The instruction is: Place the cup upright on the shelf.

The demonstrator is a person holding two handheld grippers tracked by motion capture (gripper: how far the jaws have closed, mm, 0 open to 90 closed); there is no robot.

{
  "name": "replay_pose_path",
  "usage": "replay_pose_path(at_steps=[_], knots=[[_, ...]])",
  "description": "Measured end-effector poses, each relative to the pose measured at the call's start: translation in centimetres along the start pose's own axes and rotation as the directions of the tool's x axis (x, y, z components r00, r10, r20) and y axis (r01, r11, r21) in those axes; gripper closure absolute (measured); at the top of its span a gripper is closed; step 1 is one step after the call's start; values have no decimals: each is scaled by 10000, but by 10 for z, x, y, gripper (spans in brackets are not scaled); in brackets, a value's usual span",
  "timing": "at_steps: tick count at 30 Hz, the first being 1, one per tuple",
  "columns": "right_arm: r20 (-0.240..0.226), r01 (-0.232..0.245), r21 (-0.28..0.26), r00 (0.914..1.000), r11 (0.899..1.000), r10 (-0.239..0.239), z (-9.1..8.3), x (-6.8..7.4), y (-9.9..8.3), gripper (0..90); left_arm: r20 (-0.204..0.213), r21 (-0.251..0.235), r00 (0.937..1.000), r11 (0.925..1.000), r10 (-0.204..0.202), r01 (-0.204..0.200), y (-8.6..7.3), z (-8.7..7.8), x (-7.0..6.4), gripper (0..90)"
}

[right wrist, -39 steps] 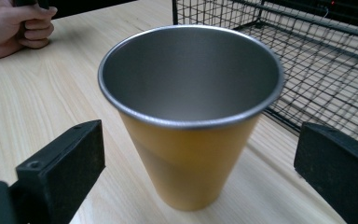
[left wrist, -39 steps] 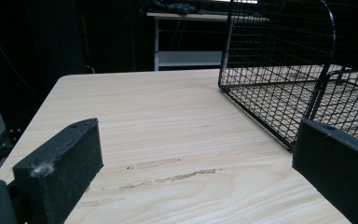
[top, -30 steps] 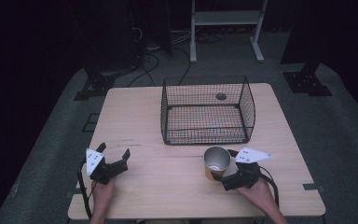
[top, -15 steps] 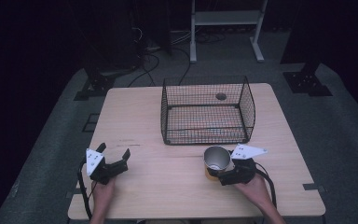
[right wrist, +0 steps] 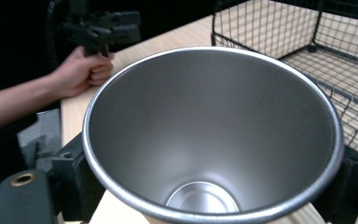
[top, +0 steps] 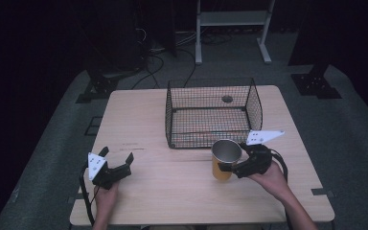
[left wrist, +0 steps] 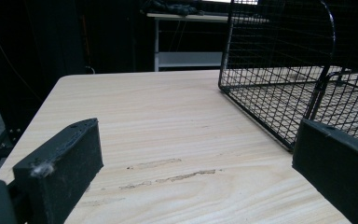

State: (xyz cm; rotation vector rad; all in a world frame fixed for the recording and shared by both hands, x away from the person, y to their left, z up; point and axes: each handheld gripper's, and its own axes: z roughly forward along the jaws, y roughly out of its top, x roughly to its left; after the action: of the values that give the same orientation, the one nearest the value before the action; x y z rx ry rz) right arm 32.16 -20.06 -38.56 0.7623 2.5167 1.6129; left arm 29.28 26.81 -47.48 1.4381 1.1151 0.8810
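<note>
A steel cup (top: pixel 225 160) with a yellowish outer wall stands upright just in front of the black wire basket (top: pixel 206 141). My right gripper (top: pixel 227 167) is shut on it, one jaw on each side of the wall. The right gripper view looks down into the cup (right wrist: pixel 214 135), held by the right gripper (right wrist: pixel 209 186), with the basket (right wrist: pixel 307 42) behind. I cannot tell whether its base touches the table. My left gripper (top: pixel 117 154) rests near the table's front left, open. Its jaws (left wrist: pixel 191 177) hold nothing, with bare wood between them and the basket (left wrist: pixel 279 79) ahead on the right.
The basket sits at the middle back of the wooden table (top: pixel 139 120), which has a small round hole (top: pixel 227 99) seen through the mesh. The person's other hand (right wrist: pixel 81 70) shows far off in the right gripper view. A white shelf frame (top: pixel 230 19) stands on the floor behind.
My right gripper has shifted the cup a little farther from the table's front edge, toward the basket. The left gripper has stayed where it was.
</note>
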Motion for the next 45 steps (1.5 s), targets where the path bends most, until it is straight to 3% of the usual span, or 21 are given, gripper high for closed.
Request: replay_pose_path(at_steps=[10,12,21,34,45], knots=[[-149,206,-37,9997,9998,-207,-6,-10,40,132,39,2,9999,9999,-108,108,0,0,1,8],[-122,229,41,9997,9997,-229,-3,-18,55,132,53,-2,9999,10000,-88,88,0,0,1,8],[59,222,506,9997,9985,-225,13,-42,90,131,52,-2,10000,10000,-74,74,0,0,1,8],[224,0,454,9997,9990,-10,34,-76,118,131,69,-17,10000,10000,-40,40,0,0,0,8],[567,-409,541,9977,9977,379,47,-102,123,131,66,-7,10000,10000,-60,60,0,0,1,8]])
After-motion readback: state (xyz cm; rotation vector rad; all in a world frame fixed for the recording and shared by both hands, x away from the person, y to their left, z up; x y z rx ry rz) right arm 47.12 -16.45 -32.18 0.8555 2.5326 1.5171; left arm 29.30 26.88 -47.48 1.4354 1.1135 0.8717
